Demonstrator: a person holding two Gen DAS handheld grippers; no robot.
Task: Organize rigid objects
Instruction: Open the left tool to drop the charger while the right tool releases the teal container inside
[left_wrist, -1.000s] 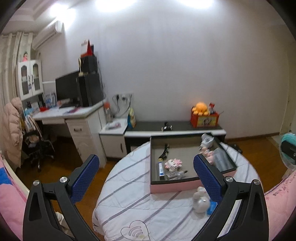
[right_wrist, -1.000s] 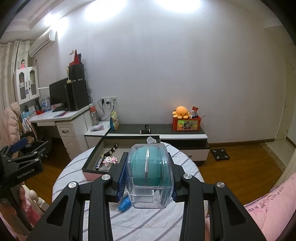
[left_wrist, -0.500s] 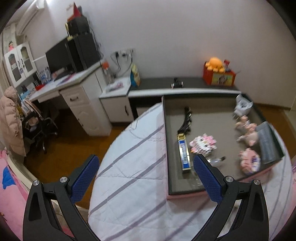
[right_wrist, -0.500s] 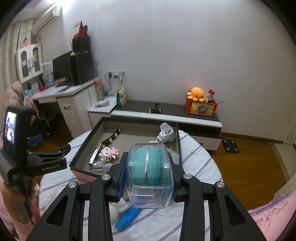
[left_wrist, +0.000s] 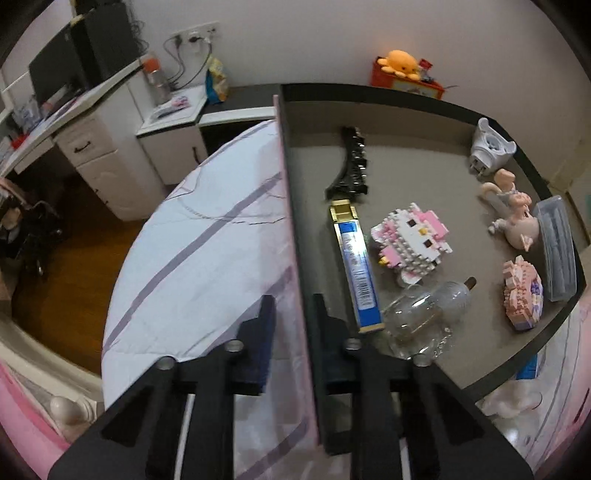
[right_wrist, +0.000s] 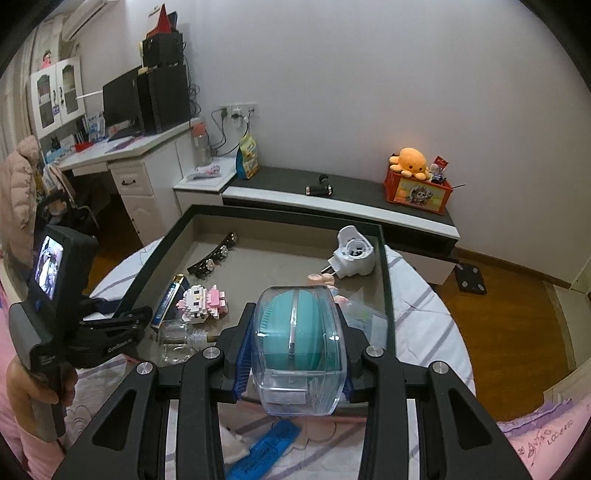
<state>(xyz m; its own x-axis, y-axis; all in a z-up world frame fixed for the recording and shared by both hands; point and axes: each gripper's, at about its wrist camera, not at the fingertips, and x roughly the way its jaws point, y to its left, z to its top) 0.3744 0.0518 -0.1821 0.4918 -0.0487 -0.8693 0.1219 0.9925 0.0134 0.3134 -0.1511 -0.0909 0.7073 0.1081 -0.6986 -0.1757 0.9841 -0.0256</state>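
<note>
A shallow grey tray (left_wrist: 369, 92) with pink outer walls sits on a round table under a striped white cloth (left_wrist: 203, 240). In it lie a black hair clip (left_wrist: 351, 162), a blue and gold box (left_wrist: 356, 266), a pink block figure (left_wrist: 410, 240), a glass bottle (left_wrist: 424, 317), a white plug (left_wrist: 487, 147) and a clear case (left_wrist: 557, 247). My left gripper (left_wrist: 293, 301) straddles the tray's left wall, its jaws closing with both pads against it. Above the tray's near edge (right_wrist: 386, 295), my right gripper (right_wrist: 297, 332) is shut on a clear box holding a teal disc (right_wrist: 299, 343).
A blue flat item (right_wrist: 266, 446) and a white toy (right_wrist: 232, 446) lie on the cloth in front of the tray. Behind the table stand a low cabinet (right_wrist: 351, 199) and a desk (right_wrist: 129, 162). Pink bedding (right_wrist: 546, 443) borders the near side, with wood floor (right_wrist: 517, 314) to the right.
The left gripper came down to the tray's left wall and its wide jaws closed around it. The right gripper, still holding the clear box, moved forward and lower over the tray's near edge.
</note>
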